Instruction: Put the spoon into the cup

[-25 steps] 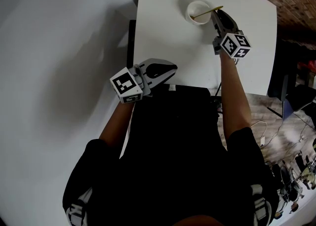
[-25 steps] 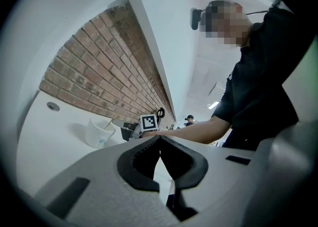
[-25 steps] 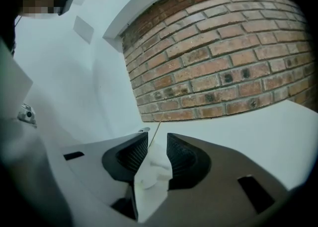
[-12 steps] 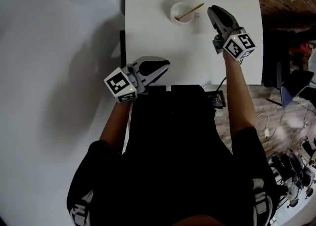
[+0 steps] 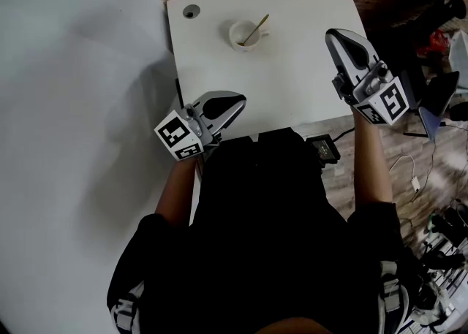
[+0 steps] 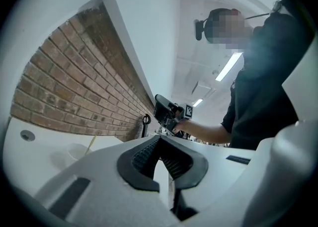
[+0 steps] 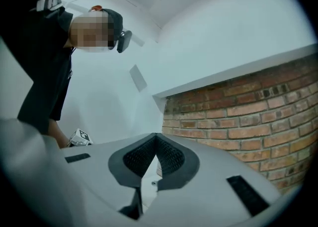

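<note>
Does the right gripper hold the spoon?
No, the spoon leans in the cup, apart from the right gripper, whose jaws have just closed on nothing.

a small white cup is seen standing upright on the white table, toward the far side and left of the middle. a slim gold-coloured spoon is set inside it, with the bowl end down and hidden within the cup. the handle is leaned on the rim and slanted out toward the far right. in the left gripper view the cup is shown pale and faint, with the handle tilted above it.
</note>
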Action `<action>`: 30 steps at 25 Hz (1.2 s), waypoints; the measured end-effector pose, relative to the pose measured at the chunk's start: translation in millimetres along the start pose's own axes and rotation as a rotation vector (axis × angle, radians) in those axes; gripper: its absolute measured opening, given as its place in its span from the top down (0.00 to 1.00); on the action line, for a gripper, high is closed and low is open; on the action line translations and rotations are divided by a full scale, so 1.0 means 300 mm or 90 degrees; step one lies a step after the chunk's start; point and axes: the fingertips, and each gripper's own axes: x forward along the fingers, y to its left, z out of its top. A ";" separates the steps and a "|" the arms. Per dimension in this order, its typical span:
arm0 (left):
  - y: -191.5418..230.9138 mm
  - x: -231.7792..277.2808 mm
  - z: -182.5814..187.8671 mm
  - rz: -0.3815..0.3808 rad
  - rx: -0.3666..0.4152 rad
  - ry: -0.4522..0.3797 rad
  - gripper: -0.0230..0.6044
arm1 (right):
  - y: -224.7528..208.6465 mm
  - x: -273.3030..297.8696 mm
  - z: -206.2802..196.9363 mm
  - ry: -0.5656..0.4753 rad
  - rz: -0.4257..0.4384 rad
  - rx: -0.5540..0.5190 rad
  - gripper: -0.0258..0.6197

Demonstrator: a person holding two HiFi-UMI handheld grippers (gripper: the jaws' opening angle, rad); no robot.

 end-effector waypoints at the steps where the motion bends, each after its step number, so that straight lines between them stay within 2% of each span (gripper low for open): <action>1: -0.015 0.009 0.005 -0.009 0.004 0.002 0.94 | 0.020 -0.039 0.026 0.002 -0.005 -0.008 0.95; 4: -0.043 0.032 0.017 -0.030 0.011 -0.002 0.94 | 0.084 -0.136 0.075 0.013 -0.018 -0.019 0.95; 12: -0.103 0.112 0.021 -0.057 0.027 0.004 0.94 | 0.172 -0.443 0.078 0.092 -0.069 -0.064 0.95; 17: -0.190 0.168 0.043 -0.054 0.046 0.004 0.94 | 0.219 -0.601 0.055 0.093 -0.083 -0.022 0.95; 22: -0.293 0.218 0.047 -0.041 0.056 0.014 0.94 | 0.305 -0.703 -0.020 0.118 -0.054 0.032 0.95; 30: -0.578 0.331 -0.118 -0.031 0.029 0.057 0.94 | 0.440 -0.934 -0.014 0.094 -0.012 0.090 0.95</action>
